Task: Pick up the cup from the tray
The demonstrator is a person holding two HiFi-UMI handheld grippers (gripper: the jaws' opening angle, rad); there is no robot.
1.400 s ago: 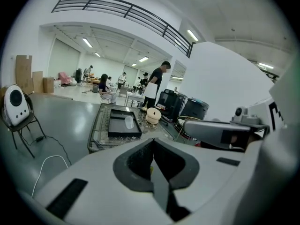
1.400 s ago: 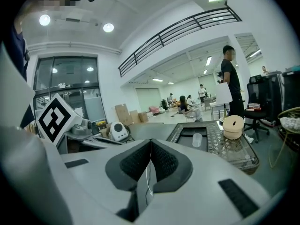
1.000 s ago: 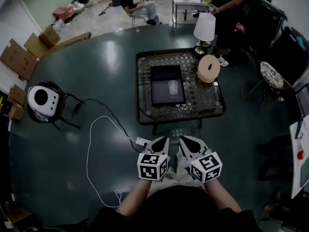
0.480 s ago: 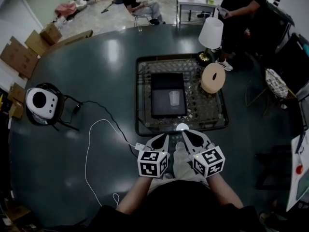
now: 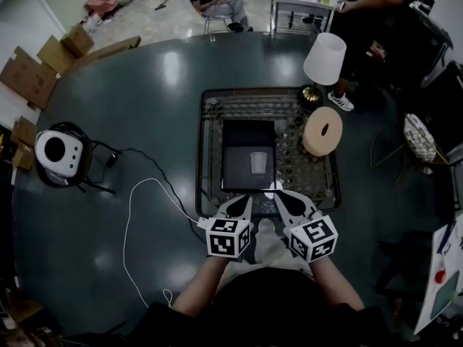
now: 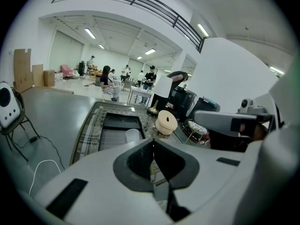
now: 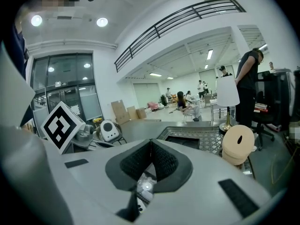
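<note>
A clear plastic cup (image 5: 257, 163) stands upright on a dark rectangular tray (image 5: 246, 139) in the middle of a low glass table (image 5: 207, 150). My left gripper (image 5: 244, 203) and right gripper (image 5: 281, 198) are side by side at the table's near edge, both short of the tray. Both have their jaws shut with nothing between them. In the left gripper view the cup (image 6: 132, 135) shows just beyond the shut left gripper (image 6: 153, 142), on the tray (image 6: 117, 124). In the right gripper view the right gripper (image 7: 151, 141) is shut and the cup is hidden; the tray (image 7: 185, 141) shows ahead.
A beige round holder (image 5: 323, 130) and a white-shaded lamp (image 5: 325, 58) stand on the table's right side. On the floor to the left are a white round device on a stand (image 5: 58, 150) and a white cable (image 5: 134, 219). Cardboard boxes (image 5: 32, 78) lie far left; people stand behind.
Both grippers and the head have moved forward together to the table. The tray and cup now lie much closer to the fingertips. Jaws stayed shut.
</note>
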